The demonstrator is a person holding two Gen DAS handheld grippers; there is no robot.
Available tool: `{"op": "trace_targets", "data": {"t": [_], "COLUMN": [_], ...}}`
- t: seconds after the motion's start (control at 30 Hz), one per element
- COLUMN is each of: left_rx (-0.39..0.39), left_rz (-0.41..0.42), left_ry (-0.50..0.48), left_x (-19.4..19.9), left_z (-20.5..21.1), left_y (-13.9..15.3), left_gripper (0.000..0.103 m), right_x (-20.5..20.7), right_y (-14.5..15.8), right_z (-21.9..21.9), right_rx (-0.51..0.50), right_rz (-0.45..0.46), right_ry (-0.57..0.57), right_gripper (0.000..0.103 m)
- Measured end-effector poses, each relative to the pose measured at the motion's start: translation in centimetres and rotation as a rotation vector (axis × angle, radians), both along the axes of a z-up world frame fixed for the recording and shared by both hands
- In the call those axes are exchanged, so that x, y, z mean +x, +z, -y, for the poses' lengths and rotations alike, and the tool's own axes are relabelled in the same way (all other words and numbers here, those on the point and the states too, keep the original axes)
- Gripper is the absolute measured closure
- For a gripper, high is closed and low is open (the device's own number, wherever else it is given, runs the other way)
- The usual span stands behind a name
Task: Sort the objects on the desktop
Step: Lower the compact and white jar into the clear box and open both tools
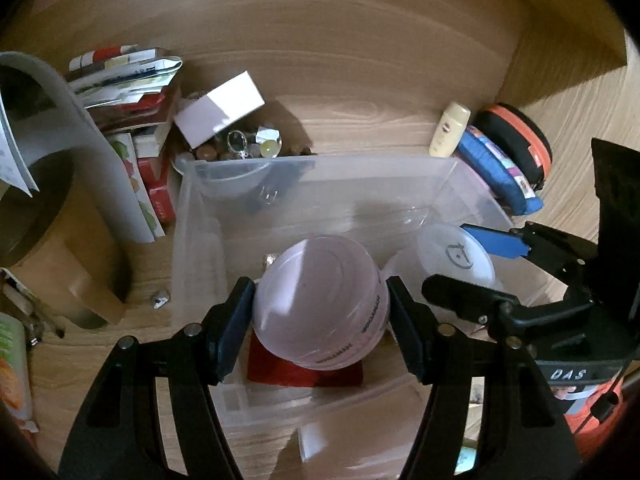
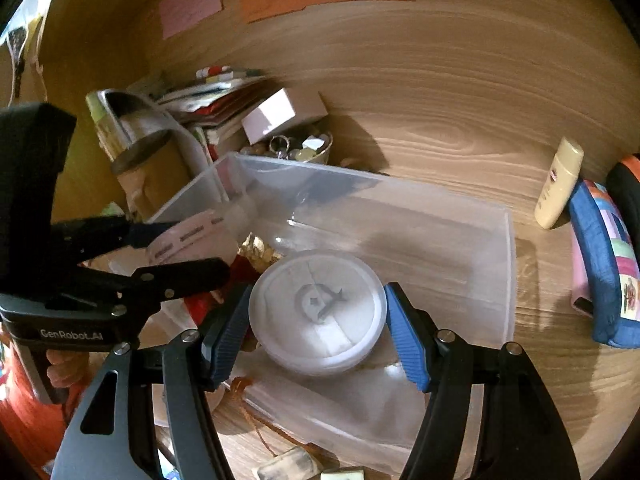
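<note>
- Two round containers hang over a clear plastic bin (image 1: 192, 216) on a wooden desk (image 1: 360, 92), each carried by one hand-held gripper.
- The left hand-held gripper (image 1: 320, 320) grasps a pale pink jar (image 1: 320, 300); both pads press its sides, and it sits above a red item (image 1: 304, 372) on the bin floor.
- The right hand-held gripper (image 2: 316, 332) brackets a white lidded tub (image 2: 316, 308) marked with a dark logo. Its left pad touches the tub; the right pad appears at the rim, so the grip looks light rather than firm.
- The two tools work close together inside the bin; the left one's fingers cross just beside the right one's in the right wrist view.
- Risk, as a judgement: smooth, rounded walls give the pads little purchase, so either container could slip or roll on release, knocking the other or the gold-wrapped piece (image 2: 258, 250) beneath.
- A crossing of the tools in that tight space could jar one load free.
- Clutter crowds the bin: a bowl of trinkets (image 1: 240, 148), a stack of booklets (image 1: 124, 80), a cream bottle (image 2: 560, 182) and a blue pouch (image 2: 600, 264).
</note>
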State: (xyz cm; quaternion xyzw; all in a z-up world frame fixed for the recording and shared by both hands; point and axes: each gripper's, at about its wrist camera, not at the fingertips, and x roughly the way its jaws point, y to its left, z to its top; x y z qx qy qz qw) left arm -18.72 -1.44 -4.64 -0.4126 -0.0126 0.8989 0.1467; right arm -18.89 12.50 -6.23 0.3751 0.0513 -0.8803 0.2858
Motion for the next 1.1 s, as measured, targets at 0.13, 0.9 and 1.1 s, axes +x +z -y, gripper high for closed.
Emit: {"op": "trace_targets", "data": {"t": [0.13,0.9,1.1], "left_rx": [-0.049,-0.126,-0.11], "left_rz": [-0.014,-0.117,-0.135], "left_ry": [0.0,0.028,0.047], "left_x": [0.2,1.8,2.2], "left_z": [-0.8,-1.0,-0.8], "left_y": [-0.3,-0.1,0.7], "left_gripper": [0.038,0.021,0.019], "right_x": [0.1,2.0,2.0], "right_y": [-0.1,1.8,2.6], "right_z": [0.3,-0.2,-0.5], "right_rx": [0.025,0.047,0.059], "right_rz": [-0.02,-0.175,-0.211], "right_ry": [0.004,-0.033,-0.046], "right_gripper": [0.04,0.02,0.02]}}
